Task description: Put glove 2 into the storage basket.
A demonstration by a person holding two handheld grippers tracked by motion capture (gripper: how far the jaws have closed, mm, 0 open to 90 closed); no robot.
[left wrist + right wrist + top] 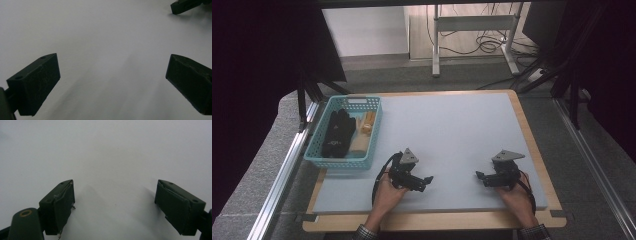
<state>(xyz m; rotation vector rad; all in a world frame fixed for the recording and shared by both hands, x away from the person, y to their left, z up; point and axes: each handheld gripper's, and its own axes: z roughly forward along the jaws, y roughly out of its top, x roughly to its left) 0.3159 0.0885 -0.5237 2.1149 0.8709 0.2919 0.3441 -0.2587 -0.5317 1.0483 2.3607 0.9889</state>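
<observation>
The black glove [336, 132] lies in the teal basket [343, 163], beyond the left gripper [427, 181]. Both grippers (right gripper [479, 175] too) gape wide, empty; nothing begun, probably reaching next.

1. The high view looks forward and down from above the person's side, taking in the whole grey mat [452, 135].
2. The left gripper view sits very near the mat [105, 37], looking toward the right gripper [185, 6].
3. The right gripper view looks closely along the mat [105, 152].
</observation>
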